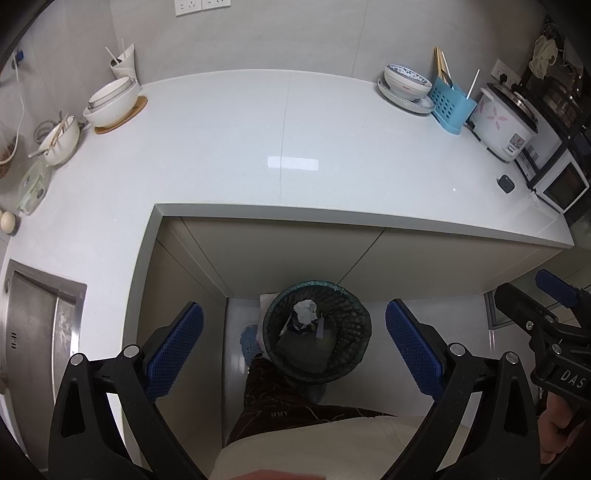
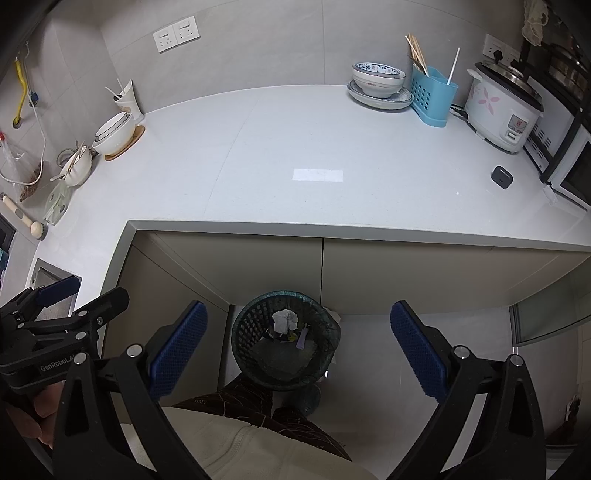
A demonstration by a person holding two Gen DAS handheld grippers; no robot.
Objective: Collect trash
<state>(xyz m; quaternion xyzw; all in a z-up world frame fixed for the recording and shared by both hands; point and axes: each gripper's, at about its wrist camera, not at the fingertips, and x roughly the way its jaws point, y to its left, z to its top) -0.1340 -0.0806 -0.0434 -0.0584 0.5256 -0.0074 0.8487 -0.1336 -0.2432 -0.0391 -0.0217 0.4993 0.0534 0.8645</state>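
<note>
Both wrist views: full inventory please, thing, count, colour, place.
Counter: 1, white, L-shaped.
Waste basket: 1, dark mesh, on floor below counter.
Crumpled paper: 1, white, inside the basket.
Patterned bowl: 1, white and blue, on a plate at back right.
Utensil holder: 1, light blue, beside that bowl.
Rice cooker: 1, white with pink flowers, far right.
Small case: 1, dark grey, on counter right.
White bowls: stack, on wooden trivet, back left.
Bowl with chopsticks: 1, white, left.
Sink: 1, steel, left.
Wall sockets: 2, white.
Left claw: black, blue pads, open.
Right claw: same, open.
</note>
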